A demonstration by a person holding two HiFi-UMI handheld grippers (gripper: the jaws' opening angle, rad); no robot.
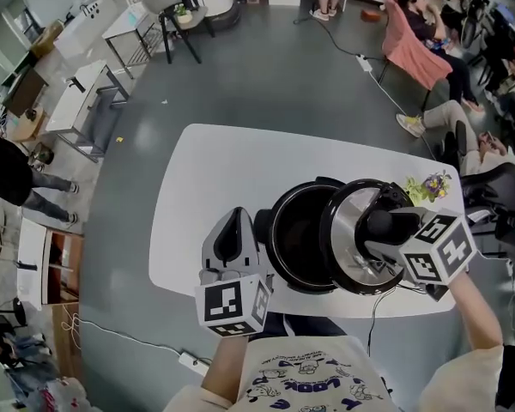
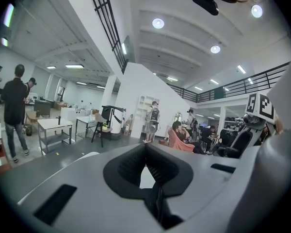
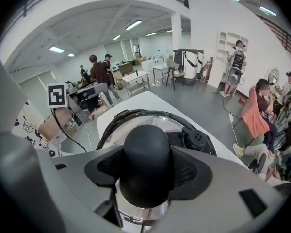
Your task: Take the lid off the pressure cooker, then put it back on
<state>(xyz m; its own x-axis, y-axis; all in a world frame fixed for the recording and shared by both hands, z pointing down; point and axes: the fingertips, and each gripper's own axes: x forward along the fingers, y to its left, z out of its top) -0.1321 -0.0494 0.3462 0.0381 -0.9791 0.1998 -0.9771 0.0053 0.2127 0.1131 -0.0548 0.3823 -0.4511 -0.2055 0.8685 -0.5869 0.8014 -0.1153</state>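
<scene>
The black pressure cooker pot [image 1: 299, 234] stands open near the front edge of the white table [image 1: 206, 178]. Its steel lid [image 1: 354, 230] hangs tilted over the pot's right rim, apart from the pot. My right gripper [image 1: 393, 228] is shut on the lid's black knob [image 3: 146, 163], which fills the space between the jaws in the right gripper view; the lid's steel surface [image 3: 136, 127] and its black valve [image 3: 195, 139] show beyond it. To the left of the pot, my left gripper [image 1: 230, 240] is shut with nothing in it; its closed jaws [image 2: 145, 154] point out across the room.
A small bunch of yellow flowers [image 1: 433, 185] lies at the table's right end. A black cable [image 1: 373, 316] runs off the front edge. People sit on chairs [image 1: 416, 50] to the right; metal tables [image 1: 86, 110] stand at the left.
</scene>
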